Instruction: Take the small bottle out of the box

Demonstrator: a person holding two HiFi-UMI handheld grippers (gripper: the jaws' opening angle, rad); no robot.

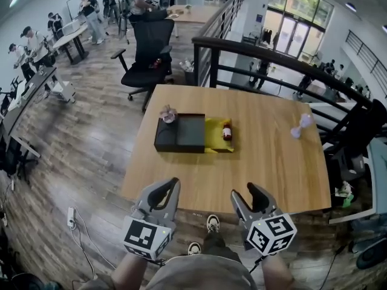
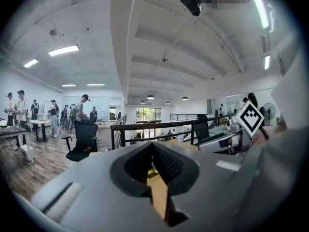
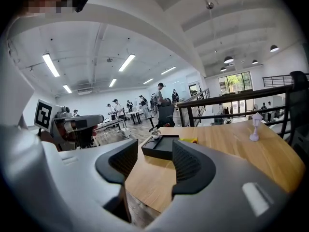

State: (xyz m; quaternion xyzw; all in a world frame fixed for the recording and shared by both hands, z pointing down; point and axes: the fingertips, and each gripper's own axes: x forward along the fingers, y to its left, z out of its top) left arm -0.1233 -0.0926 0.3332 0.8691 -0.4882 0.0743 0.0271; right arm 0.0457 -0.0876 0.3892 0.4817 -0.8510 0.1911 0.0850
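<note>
A black box (image 1: 180, 133) lies on the wooden table (image 1: 266, 168), with its yellow inner tray (image 1: 217, 142) slid out to the right. The small bottle (image 1: 227, 130), dark with a red cap, lies in that tray. Both grippers hang near the table's front edge, well short of the box. My left gripper (image 1: 169, 186) has its fingertips together and holds nothing. My right gripper (image 1: 249, 193) is open and empty. In the right gripper view, the box (image 3: 161, 146) and the yellow tray (image 3: 189, 140) lie ahead of that gripper (image 3: 154, 161). In the left gripper view, only wood and a yellow sliver show between my left gripper's (image 2: 152, 146) pads.
A small flower ornament (image 1: 168, 113) sits on the box's far left corner. A little pale lamp figure (image 1: 300, 125) stands at the table's right. A black railing (image 1: 284, 59) runs behind the table, and a black office chair (image 1: 148, 53) stands beyond it. People work at desks far left.
</note>
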